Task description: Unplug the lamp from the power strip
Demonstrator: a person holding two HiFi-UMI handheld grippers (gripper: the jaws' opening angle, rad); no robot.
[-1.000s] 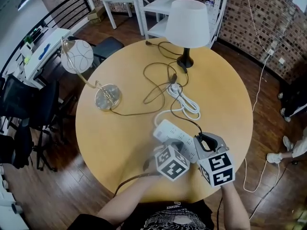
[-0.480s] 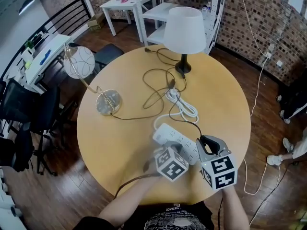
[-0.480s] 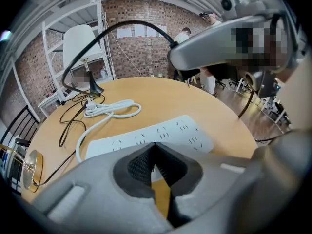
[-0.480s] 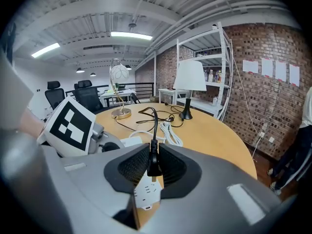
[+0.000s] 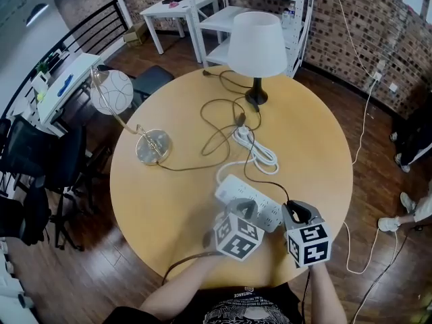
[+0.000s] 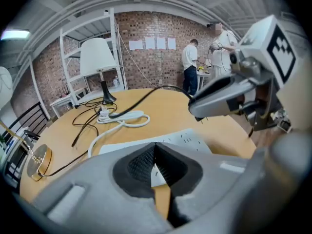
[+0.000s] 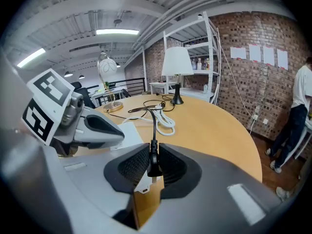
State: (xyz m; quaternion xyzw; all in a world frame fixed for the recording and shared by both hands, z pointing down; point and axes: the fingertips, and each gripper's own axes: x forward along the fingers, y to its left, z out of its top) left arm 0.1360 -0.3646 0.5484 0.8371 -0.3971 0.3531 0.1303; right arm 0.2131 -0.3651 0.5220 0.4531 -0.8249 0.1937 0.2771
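Note:
The lamp (image 5: 256,42) with a white shade stands at the far side of the round table (image 5: 169,201). Its black cord (image 5: 260,174) runs to a black plug (image 7: 152,162), and my right gripper (image 7: 152,160) is shut on that plug. In the head view the right gripper (image 5: 299,214) sits just past the right end of the white power strip (image 5: 246,196). The plug's prongs are hidden. My left gripper (image 5: 244,208) rests on the strip's near side. Its jaws meet tip to tip, and the strip (image 6: 161,138) shows beyond the left gripper (image 6: 155,152).
A globe lamp (image 5: 111,90) on a brass base (image 5: 152,147) stands at the table's left. Thin dark cords and a coiled white cable (image 5: 260,150) lie mid-table. White shelving (image 5: 223,5), chairs (image 5: 40,160) and a brick wall surround the table. People stand by the wall (image 6: 190,65).
Both grippers have drifted slightly toward the table's near edge. The right gripper, still holding the plug, sits a little farther from the strip's end. The lamps have not moved.

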